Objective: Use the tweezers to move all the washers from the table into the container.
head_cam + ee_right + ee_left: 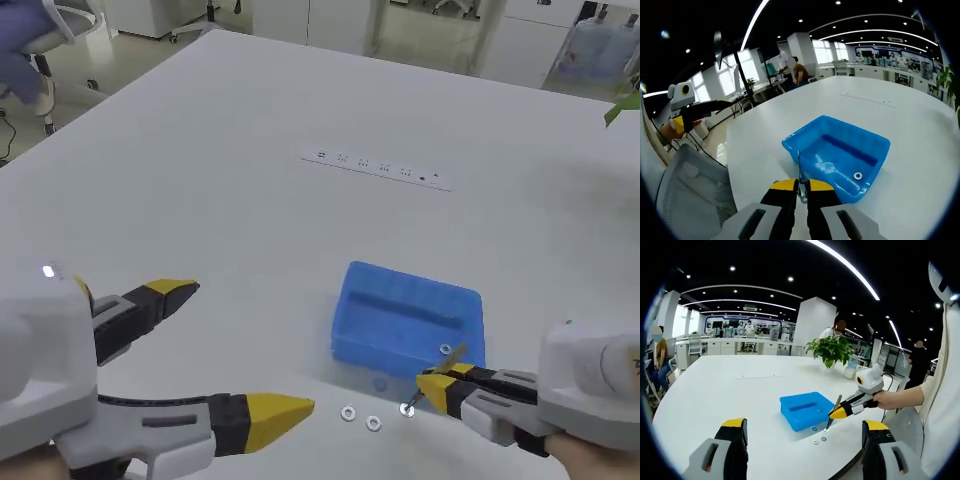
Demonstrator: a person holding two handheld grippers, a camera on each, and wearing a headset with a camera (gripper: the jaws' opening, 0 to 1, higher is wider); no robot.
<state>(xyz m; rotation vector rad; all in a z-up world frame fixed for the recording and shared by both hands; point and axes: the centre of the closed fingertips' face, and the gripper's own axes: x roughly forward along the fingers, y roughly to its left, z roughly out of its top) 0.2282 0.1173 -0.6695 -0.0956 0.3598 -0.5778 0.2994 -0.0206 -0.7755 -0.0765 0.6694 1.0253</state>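
Observation:
A blue container point(408, 318) stands near the table's front edge, with one washer point(445, 349) inside it. Three washers lie on the table in front of it point(348, 412) point(373, 424) point(407, 409). My right gripper point(437, 386) is shut on thin metal tweezers point(455, 358), whose lower tip is down at the rightmost washer; whether it grips that washer I cannot tell. In the right gripper view the tweezers point(799, 170) rise from the shut jaws toward the container point(840, 150). My left gripper point(228, 350) hovers open and empty to the left.
A long white strip point(375, 168) lies across the middle of the white table point(200, 180). A mesh chair point(695, 190) stands just off the table's near edge. A potted plant point(832, 350) sits at the far side, with people beyond.

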